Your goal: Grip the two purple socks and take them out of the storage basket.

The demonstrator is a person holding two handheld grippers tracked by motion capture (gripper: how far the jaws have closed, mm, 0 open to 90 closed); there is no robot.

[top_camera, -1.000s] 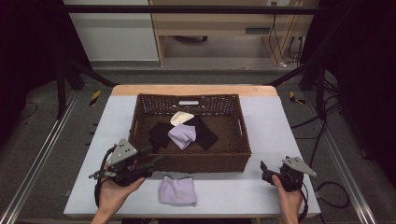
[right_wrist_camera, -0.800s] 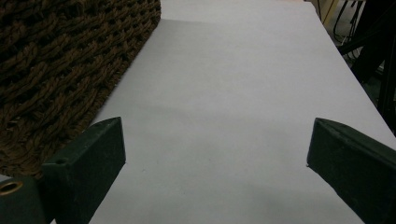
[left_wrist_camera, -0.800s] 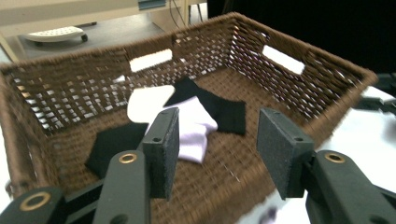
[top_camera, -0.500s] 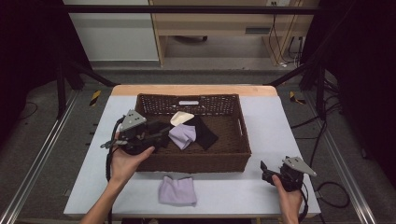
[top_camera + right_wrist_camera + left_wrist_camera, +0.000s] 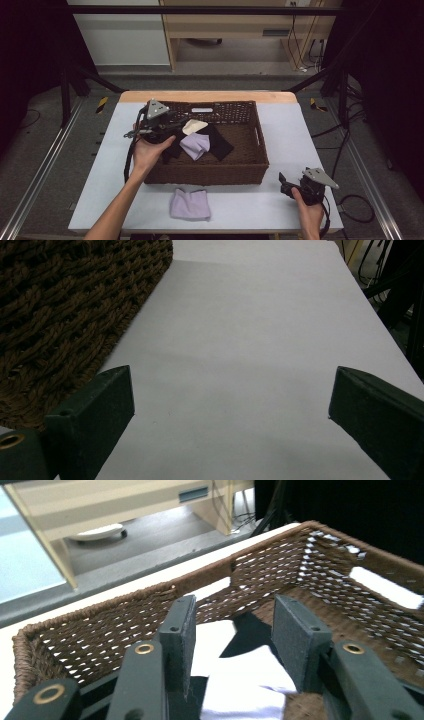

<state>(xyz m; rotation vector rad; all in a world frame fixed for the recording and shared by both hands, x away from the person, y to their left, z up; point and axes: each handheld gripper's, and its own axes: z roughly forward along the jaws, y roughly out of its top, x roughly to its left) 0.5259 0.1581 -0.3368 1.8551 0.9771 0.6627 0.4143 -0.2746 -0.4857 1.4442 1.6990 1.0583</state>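
Note:
A brown wicker basket stands mid-table with a black cloth, a lilac cloth and a cream cloth lying inside. A second lilac cloth lies flat on the table in front of the basket. My left gripper hovers over the basket's left part. In the left gripper view the left gripper is open above a pale cloth; its jaws have just been closing, with nothing pressed between them. My right gripper rests at the table's front right, and the right gripper is wide open over bare tabletop.
The basket's woven wall lies just left of the right gripper. The white table has bare strips on both sides of the basket. Black frame posts and cables flank the table. A wooden shelf stands beyond.
My left hand has carried its gripper from the table's front left, beside the loose lilac cloth, up and over the basket's left side. The right gripper has stayed put.

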